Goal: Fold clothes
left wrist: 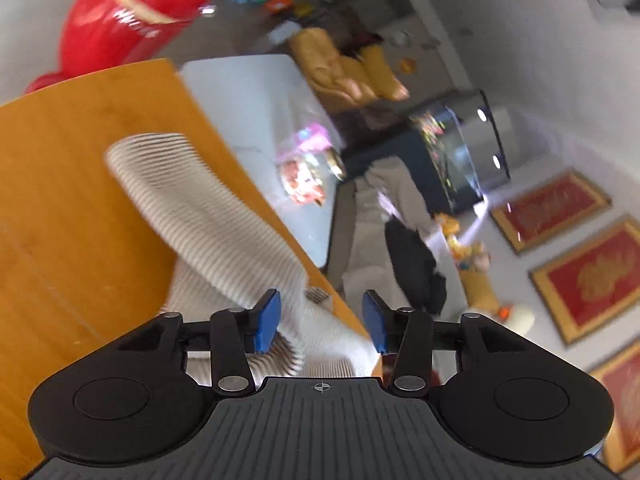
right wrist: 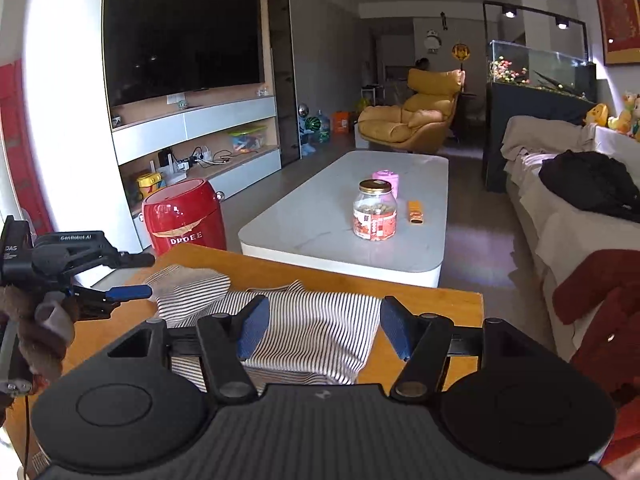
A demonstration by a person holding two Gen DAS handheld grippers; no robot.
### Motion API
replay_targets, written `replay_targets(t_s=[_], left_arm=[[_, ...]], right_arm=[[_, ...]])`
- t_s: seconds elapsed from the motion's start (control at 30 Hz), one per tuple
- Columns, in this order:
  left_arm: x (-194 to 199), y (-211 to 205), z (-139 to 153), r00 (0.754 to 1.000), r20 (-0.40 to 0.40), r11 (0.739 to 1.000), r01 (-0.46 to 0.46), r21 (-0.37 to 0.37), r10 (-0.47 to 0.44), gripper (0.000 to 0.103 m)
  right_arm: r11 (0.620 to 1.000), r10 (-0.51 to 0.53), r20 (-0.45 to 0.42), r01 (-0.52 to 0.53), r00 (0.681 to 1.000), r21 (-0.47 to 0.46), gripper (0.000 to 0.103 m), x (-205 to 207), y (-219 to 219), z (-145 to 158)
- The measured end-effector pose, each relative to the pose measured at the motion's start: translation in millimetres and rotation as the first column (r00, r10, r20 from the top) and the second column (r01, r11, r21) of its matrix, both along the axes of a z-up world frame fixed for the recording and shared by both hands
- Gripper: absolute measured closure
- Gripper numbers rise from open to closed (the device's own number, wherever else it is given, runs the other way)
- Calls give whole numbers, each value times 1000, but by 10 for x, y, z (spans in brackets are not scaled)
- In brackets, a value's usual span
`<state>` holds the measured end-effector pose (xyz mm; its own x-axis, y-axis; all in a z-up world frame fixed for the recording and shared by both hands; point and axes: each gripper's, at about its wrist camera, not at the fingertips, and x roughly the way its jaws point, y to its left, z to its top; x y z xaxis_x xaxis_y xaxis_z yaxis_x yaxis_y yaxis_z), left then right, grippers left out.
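Left gripper (left wrist: 320, 322): jaws apart, nothing held, tilted over my striped shirt's sleeve (left wrist: 200, 208). Right gripper (right wrist: 322, 330): jaws apart, empty, above the striped shirt (right wrist: 312, 332), which lies bunched on the wooden table (right wrist: 432, 300). Step, as I judge it: 1 sleeve fold. Advice: I should pinch the cuff edge only, keep the cloth low, and flatten the body first.
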<state>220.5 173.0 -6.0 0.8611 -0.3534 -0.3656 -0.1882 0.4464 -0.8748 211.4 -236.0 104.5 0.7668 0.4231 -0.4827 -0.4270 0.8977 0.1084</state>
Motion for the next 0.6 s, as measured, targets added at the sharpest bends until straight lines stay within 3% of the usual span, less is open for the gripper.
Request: replay_targets(t_s=[0.03,0.2,0.3,0.33,0.37,0.43,0.53,0.6], left_arm=[[10,99,-51,999,-24,999,-35,-16,35,36],[213,409,-189,983,-120,990,-141,19,143,31],[427,463,-218,977,-148,987,-141,79,152,28],[502,449,-209,976,-151,985,-139,106,154,35],[573,429,-189,976,-151,981,-135,138,156,60],[662,342,-8,985,-99,963,-116,244,144,97],[668,33,399,996,75,946,-70,315,49,98],[685,-228,610,986,154,947,6,320,-58,98]], right_arm=[[1000,10,-13,-9,1000,17,40,-5,17,-55],[998,47,-28,-45,999,49,38,-74,102,-174],[998,48,-22,-47,999,35,38,-144,95,-185],[999,42,-18,-42,999,30,38,-167,78,-176],[999,36,-15,-36,999,26,38,-190,62,-167],[999,21,-6,-21,1000,27,38,-233,-7,-152],[999,-18,6,18,1000,36,38,-260,-146,-128],[997,-52,9,52,999,51,38,-233,-216,-123]])
